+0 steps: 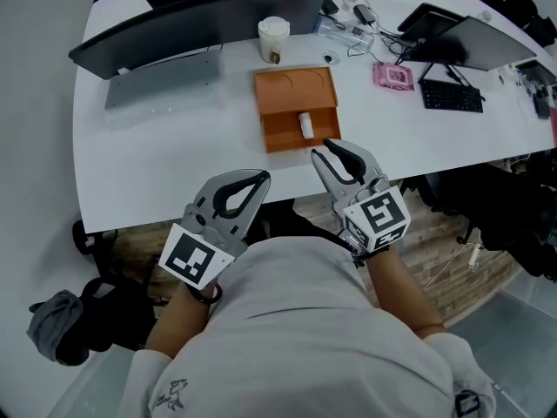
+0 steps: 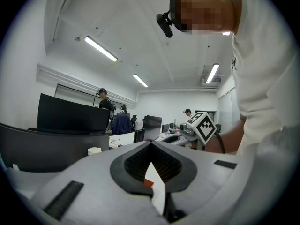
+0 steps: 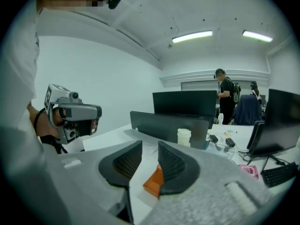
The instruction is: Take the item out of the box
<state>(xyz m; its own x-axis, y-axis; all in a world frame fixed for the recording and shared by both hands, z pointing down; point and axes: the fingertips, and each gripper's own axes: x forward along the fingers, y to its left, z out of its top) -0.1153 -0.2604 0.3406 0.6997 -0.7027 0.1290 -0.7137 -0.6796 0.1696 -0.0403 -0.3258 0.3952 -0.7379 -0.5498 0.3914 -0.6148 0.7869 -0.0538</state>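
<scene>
Right gripper [image 1: 326, 149] hovers just short of the box's [image 1: 277, 138] near wall, pointed toward it, jaws parted and nothing between them; its own view shows only a corner of the orange box through the gap. Left gripper [image 1: 261, 177] hangs nearer the person than the box and off to its left, clear of it, jaws closed tip to tip and empty.

Item [image 1: 305, 124], small, white and cylindrical, lies inside the box near the middle of the near wall. The lid [image 1: 294, 88] is folded back flat on the far side. Removal not yet begun.

Hazards, as judged:
- The box is unbraced. A jaw catching the near wall would likely push the box away across the table [image 1: 157, 146].
- The item sits close behind that wall, so a shallow approach risks closing on cardboard rather than the item.
- The item looks smooth and round; an off-centre pinch could let it roll or slip back inside the box.
</scene>
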